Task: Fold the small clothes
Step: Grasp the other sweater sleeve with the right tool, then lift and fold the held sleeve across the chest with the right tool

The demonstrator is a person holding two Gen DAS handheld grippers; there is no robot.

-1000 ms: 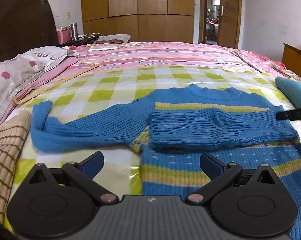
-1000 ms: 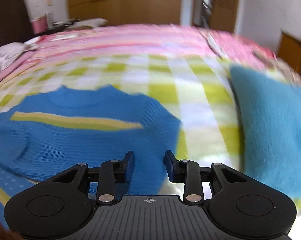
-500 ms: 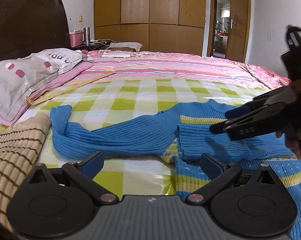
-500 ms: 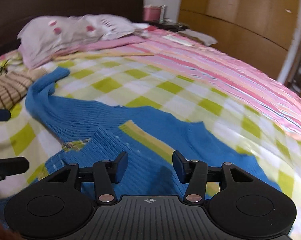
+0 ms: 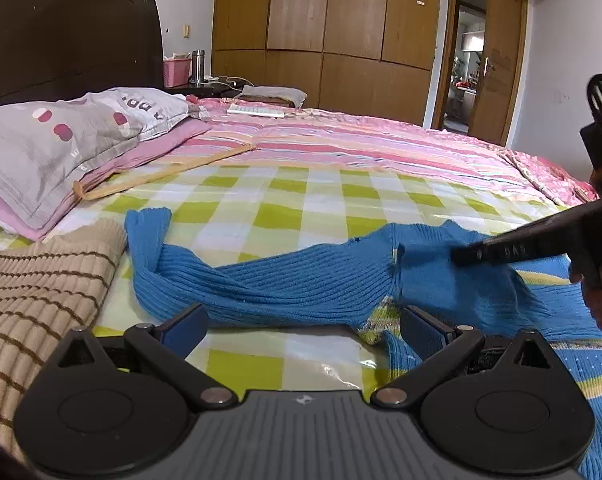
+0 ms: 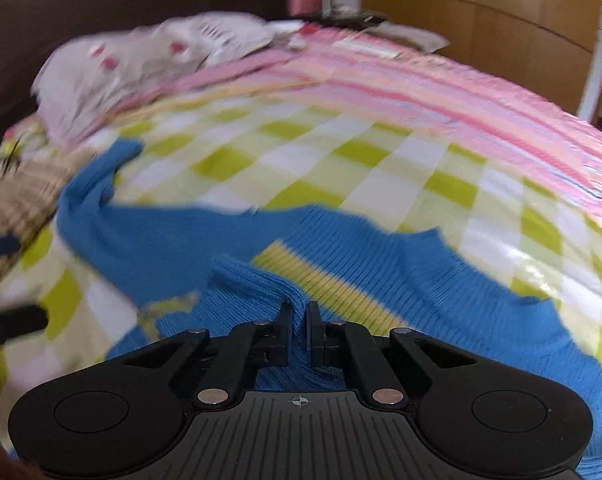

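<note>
I see a blue sweater lying on the green and white checked sheet in the middle of the left wrist view. One long sleeve runs off to the left side of the frame, and its end is beside a tan striped cloth. My left gripper is at the bottom of that view. Its jaws are wide apart with nothing in them, just above the near edge of the sweater.

My right gripper sits low in the middle of the right wrist view, which is a bit blurry. Its jaws have just been closing, and now they pinch a raised fold of the blue knit, near the yellow stripe. In the left wrist view, that gripper comes in from the right side and its tip is on the sweater.

A grey pillow with red spots lies at the upper left, on the pink striped blanket.
</note>
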